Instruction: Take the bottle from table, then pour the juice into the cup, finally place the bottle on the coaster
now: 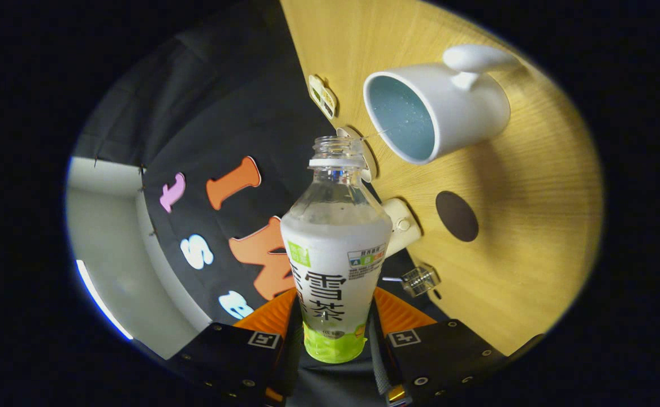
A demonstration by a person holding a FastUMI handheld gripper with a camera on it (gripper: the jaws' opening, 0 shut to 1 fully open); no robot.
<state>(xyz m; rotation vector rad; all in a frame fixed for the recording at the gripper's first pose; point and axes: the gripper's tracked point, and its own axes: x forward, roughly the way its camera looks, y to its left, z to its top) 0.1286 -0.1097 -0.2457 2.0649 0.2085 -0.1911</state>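
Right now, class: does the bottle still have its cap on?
No: the bottle, gripped between the gripper fingers, shows bare open neck threads, tilted toward the white cup.

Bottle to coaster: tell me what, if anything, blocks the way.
Nothing visible does. The hand-held gripper is shut on the bottle, tilted with its open mouth toward the white cup. The dark round coaster lies bare on the wooden table, beside the cup and apart from it, with open tabletop around it.

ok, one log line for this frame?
phase: pouring | tool: shut on juice bottle | bottle: uncapped, tilted toward white cup | dark coaster: bare, beside cup
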